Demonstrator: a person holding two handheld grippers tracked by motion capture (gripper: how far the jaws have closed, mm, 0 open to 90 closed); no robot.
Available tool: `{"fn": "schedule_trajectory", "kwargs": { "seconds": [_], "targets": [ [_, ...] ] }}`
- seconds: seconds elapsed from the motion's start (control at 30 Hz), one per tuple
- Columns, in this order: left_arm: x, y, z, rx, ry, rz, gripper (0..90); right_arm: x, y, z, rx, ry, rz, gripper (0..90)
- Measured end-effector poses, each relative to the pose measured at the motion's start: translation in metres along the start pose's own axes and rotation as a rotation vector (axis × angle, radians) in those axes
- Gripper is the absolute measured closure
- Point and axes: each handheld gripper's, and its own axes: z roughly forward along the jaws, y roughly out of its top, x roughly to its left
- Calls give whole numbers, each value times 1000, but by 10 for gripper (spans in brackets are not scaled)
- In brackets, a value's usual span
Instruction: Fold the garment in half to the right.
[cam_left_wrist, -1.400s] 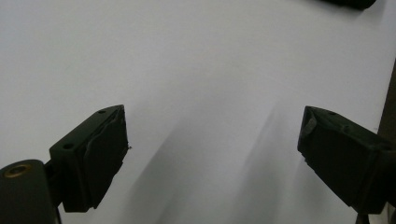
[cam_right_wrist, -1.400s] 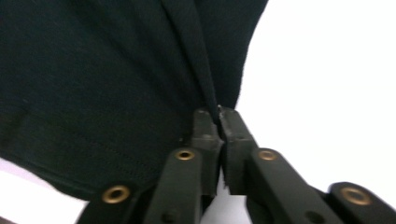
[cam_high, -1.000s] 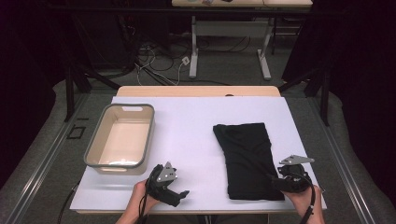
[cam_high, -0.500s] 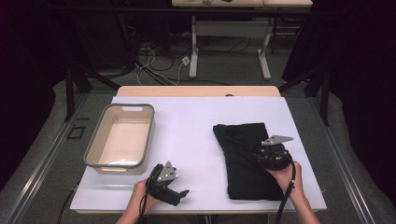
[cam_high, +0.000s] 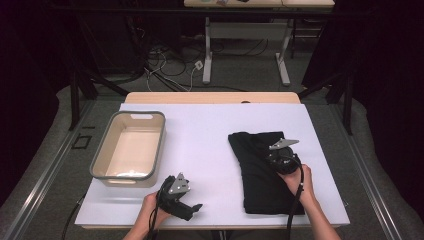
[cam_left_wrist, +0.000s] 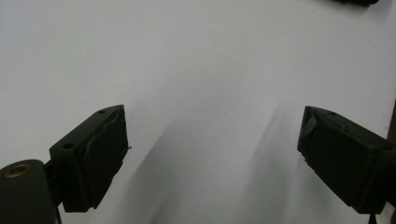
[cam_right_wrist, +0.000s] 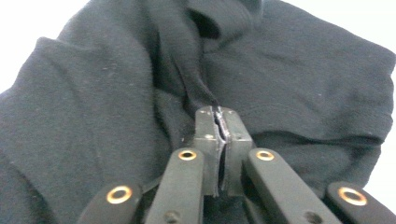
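Note:
A folded black garment (cam_high: 260, 187) lies on the right half of the white table (cam_high: 200, 140). My right gripper (cam_high: 277, 154) rests on its upper middle, and its jaws have just been closing. In the right gripper view the right gripper (cam_right_wrist: 217, 115) is shut on a raised fold of the black garment (cam_right_wrist: 303, 84), and a ridge of cloth runs into the tips. My left gripper (cam_high: 194, 207) lies near the front edge, held by a hand. Seen from its own camera, the left gripper (cam_left_wrist: 212, 140) is open over bare white table.
A beige tub with a grey rim (cam_high: 100, 152) stands empty at the left of the table. Table legs and cables (cam_high: 200, 65) sit on the dark floor beyond the far edge. Bare white surface lies between the tub and the garment.
My right gripper has moved from the garment's near right corner up and inward onto its middle, and its jaws have closed on a fold. The left gripper has kept still.

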Motion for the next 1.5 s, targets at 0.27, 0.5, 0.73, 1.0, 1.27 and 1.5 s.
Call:
{"fn": "schedule_trajectory", "kwargs": {
  "seconds": [0.27, 0.5, 0.73, 1.0, 1.27, 1.5],
  "targets": [
    [0, 0, -2, 0, 5, 6, 86, -13, -9, -12, 13, -42, 80, 892],
    [0, 0, -1, -1, 7, 9, 86, -27, -18, -18, 59, -48, 133, 783],
    [0, 1, 0, 6, 8, 12, 86, -28, 5, -8, -16, -8, 152, 597],
    [0, 0, 0, 7, 9, 4, 86, -28, 29, 20, -52, -5, 162, 472],
    [1, 0, 1, 6, 1, 7, 86, -33, 27, 36, -67, 21, 193, 859],
    [1, 0, -1, 5, 4, 14, 86, -40, 29, 10, -128, -57, 180, 863]
  ]
}}
